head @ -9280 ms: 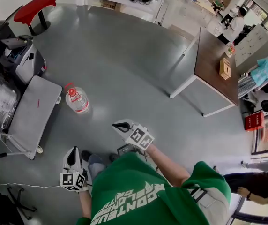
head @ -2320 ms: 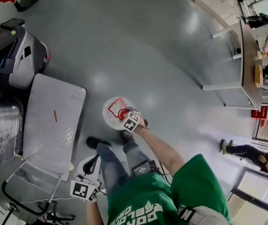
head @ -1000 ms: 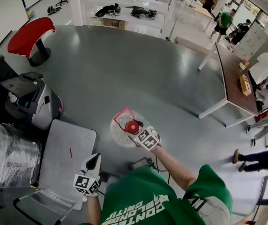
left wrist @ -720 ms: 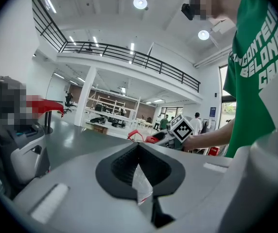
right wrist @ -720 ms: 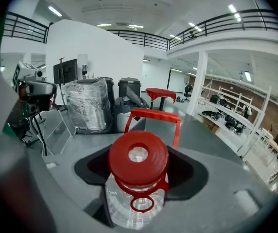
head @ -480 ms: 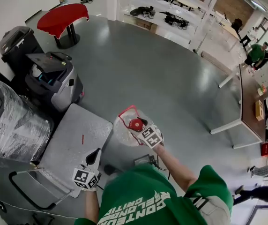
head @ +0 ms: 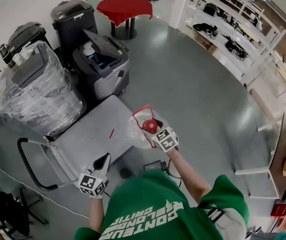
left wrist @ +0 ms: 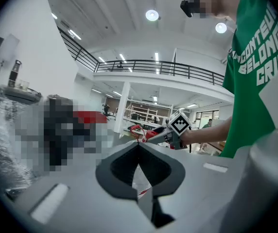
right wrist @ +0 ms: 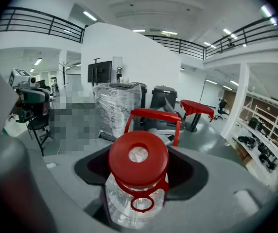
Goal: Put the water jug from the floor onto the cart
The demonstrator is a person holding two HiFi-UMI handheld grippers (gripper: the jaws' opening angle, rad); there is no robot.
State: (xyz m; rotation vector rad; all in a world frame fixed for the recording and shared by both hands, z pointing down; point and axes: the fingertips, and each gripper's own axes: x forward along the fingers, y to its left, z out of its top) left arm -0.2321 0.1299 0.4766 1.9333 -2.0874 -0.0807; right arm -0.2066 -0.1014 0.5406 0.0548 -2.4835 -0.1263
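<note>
The clear water jug (head: 142,130) with its red cap (head: 149,125) and red carry handle hangs in the air above the right edge of the grey cart platform (head: 85,141). My right gripper (head: 155,132) is shut on the jug's neck. In the right gripper view the cap (right wrist: 139,154) sits between the jaws, with the clear body (right wrist: 129,203) below. My left gripper (head: 102,161) is shut on nothing, low over the cart's near corner. The left gripper (left wrist: 138,147) view shows the jug (left wrist: 135,128) off to the right.
The cart's black push handle (head: 29,170) is at its near left end. Behind the cart stand a plastic-wrapped bin (head: 38,91), an open grey case (head: 103,61), black bins (head: 75,18) and a red table (head: 124,6). A small black box (head: 155,166) and a white cable (head: 18,181) lie on the floor.
The jug, lifted off the floor in my right gripper, has been carried leftwards to the cart and now hangs over its edge. The left gripper has stayed shut at my side.
</note>
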